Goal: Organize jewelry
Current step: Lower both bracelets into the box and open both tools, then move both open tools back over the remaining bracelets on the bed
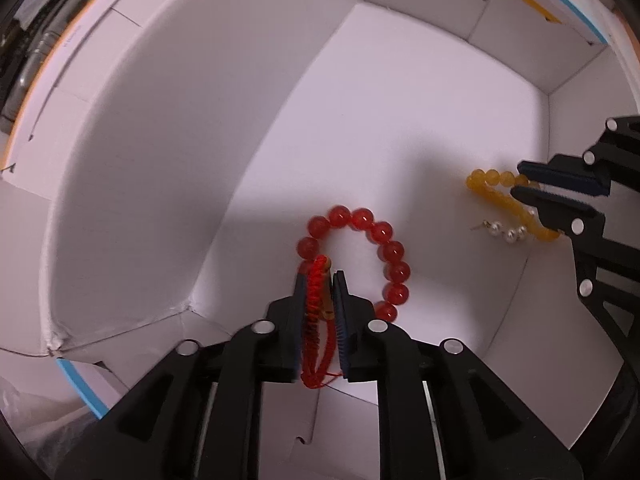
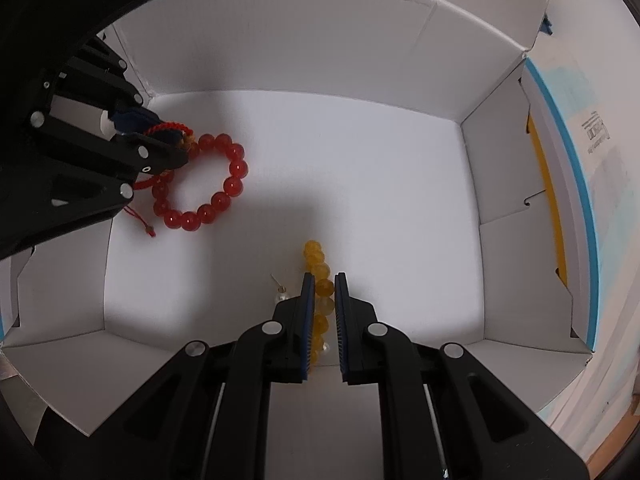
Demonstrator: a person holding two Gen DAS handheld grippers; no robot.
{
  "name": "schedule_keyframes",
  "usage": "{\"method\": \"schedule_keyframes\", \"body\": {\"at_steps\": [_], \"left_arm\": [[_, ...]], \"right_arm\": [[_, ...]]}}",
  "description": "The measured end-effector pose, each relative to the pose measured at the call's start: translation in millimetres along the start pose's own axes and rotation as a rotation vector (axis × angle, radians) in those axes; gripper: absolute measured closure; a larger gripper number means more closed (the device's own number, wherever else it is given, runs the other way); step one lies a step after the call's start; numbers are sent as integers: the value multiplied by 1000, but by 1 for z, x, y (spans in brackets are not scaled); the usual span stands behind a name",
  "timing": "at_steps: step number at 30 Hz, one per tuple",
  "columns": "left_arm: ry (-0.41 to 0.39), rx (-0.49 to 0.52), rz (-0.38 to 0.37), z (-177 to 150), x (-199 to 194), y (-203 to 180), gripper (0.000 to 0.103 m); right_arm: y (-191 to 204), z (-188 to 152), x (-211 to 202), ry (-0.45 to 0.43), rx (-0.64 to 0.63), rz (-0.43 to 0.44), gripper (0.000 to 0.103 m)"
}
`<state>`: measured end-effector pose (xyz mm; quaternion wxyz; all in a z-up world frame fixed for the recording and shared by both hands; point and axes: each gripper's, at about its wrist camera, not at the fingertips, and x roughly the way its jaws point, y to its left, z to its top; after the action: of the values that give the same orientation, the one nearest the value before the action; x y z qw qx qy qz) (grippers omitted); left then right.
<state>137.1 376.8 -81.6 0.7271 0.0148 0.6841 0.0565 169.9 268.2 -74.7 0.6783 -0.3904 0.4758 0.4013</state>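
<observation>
Jewelry lies on the floor of a white cardboard box [image 2: 360,152], both grippers reaching down into it. In the left wrist view, the left gripper [image 1: 320,280] sits at 6 o'clock with its jaws narrow, a red braided cord bracelet [image 1: 316,320] running between the blue pads; whether the pads still press on the cord cannot be told. A red bead bracelet [image 1: 380,240] forms a loop just beyond those fingertips, touching the cord. At 3 o'clock in the same view, the right gripper [image 1: 520,180] has its jaws nearly together, clamped on a yellow bead bracelet [image 1: 492,192]. Pearl earrings [image 1: 508,232] lie just beside the yellow beads. In the right wrist view, the yellow strand runs up between the pads at 6 o'clock, and the red loop lies at 9 o'clock.
</observation>
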Motion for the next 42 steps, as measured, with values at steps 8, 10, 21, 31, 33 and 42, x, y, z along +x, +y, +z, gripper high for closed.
{"method": "schedule_keyframes", "body": {"at_steps": [8, 10, 21, 31, 33, 42], "left_arm": [[-142, -31, 35, 6, -24, 9, 28], [-175, -47, 44, 5, -29, 10, 25], [-434, -114, 55, -4, -97, -21, 6], [-564, -110, 40, 3, -144, -74, 6], [-582, -106, 36, 5, -149, -84, 6], [-627, -52, 3, 13, -167, -152, 6]], "right_arm": [[-4, -7, -13, -95, 20, -13, 39], [-5, -9, -19, -126, 24, -24, 31], [-31, -45, -88, -318, 160, -108, 8], [-79, -102, -142, -415, 349, -165, 8], [-89, -117, -152, -433, 383, -189, 8], [-125, -183, -185, -467, 495, -235, 7]]}}
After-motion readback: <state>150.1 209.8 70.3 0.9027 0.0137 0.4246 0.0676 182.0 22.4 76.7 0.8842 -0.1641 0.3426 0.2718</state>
